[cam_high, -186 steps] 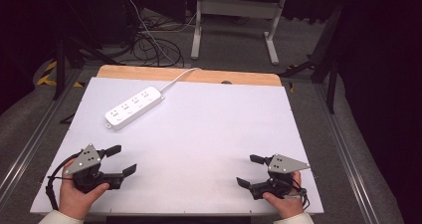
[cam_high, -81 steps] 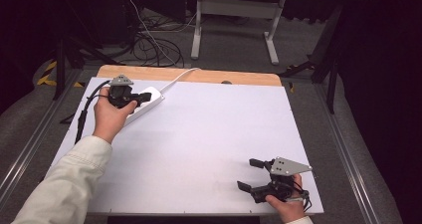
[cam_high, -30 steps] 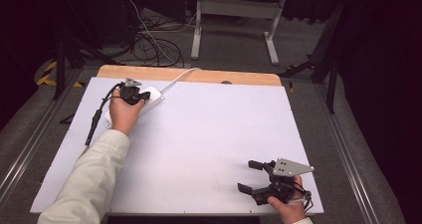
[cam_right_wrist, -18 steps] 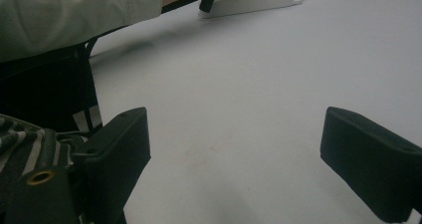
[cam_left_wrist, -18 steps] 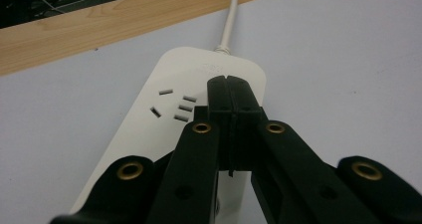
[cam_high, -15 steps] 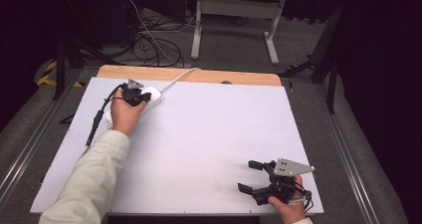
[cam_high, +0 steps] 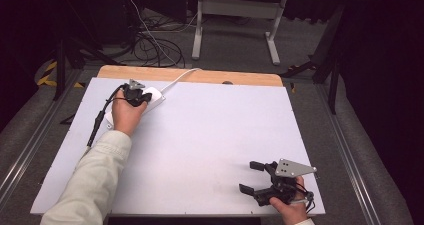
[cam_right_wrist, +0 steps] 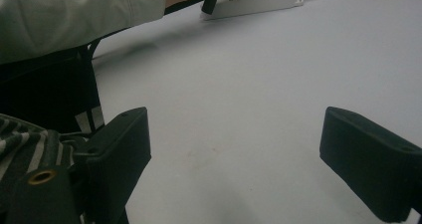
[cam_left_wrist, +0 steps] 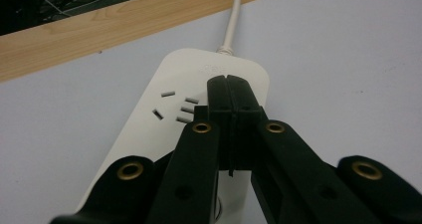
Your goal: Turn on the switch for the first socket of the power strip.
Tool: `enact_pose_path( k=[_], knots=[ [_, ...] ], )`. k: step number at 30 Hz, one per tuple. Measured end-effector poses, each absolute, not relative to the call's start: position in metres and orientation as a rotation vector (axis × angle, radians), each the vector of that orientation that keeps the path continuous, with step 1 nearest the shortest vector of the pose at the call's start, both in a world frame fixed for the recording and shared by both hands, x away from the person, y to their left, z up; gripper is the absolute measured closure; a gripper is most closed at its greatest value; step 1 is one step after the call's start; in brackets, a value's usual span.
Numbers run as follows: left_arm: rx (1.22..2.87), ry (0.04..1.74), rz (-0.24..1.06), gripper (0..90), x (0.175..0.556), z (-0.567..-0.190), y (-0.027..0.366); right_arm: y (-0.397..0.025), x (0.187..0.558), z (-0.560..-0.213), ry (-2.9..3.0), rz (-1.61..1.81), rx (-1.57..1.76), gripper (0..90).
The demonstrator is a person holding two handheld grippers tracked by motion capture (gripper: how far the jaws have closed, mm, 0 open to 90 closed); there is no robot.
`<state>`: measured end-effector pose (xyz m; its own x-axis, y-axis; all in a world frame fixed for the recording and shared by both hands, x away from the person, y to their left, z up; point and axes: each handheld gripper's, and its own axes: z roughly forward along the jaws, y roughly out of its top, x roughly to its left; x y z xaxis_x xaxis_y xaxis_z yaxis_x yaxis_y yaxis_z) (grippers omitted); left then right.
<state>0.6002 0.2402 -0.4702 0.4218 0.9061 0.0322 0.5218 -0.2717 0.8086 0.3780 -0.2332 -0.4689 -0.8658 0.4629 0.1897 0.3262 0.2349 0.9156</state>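
A white power strip [cam_high: 152,96] lies at the table's far left, its white cord [cam_high: 178,77] running off over the wooden back edge. My left gripper [cam_high: 138,97] is over it, jaws shut together with nothing between them. In the left gripper view the closed tips [cam_left_wrist: 230,84] press down near the cord end of the strip [cam_left_wrist: 179,84], just beside a set of socket slots [cam_left_wrist: 176,107]. My right gripper [cam_high: 255,177] rests near the front right of the table, jaws wide apart and empty. The right gripper [cam_right_wrist: 234,149] looks across bare table toward the strip [cam_right_wrist: 259,2].
The white table top [cam_high: 215,135] has a wooden strip [cam_high: 200,76] along its far edge. A person's pale sleeve [cam_high: 92,180] stretches across the left side. A black cable [cam_high: 97,122] trails from the left gripper. Desk legs [cam_high: 235,15] and floor cables [cam_high: 150,42] lie beyond the table.
Over six seconds the left hand went from the front left corner to the power strip, its jaws closing. In the last second it has barely shifted. The right gripper stayed put.
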Motion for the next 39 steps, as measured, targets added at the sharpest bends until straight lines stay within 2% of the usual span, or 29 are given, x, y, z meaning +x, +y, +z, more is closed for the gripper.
enact_pose_path(
  k=[21, 39],
  knots=[
    [1.923, 1.217, 0.647, 90.0, 0.6014, -0.4723, 0.2419, -0.2329, 0.3778, -0.4693, 2.376, 1.709, 0.759, 13.5],
    [1.95, 1.205, 0.715, 90.0, 0.6003, -0.4738, 0.2377, -0.2338, 0.3775, -0.4696, 2.378, 1.71, 0.758, 13.5]
  ],
)
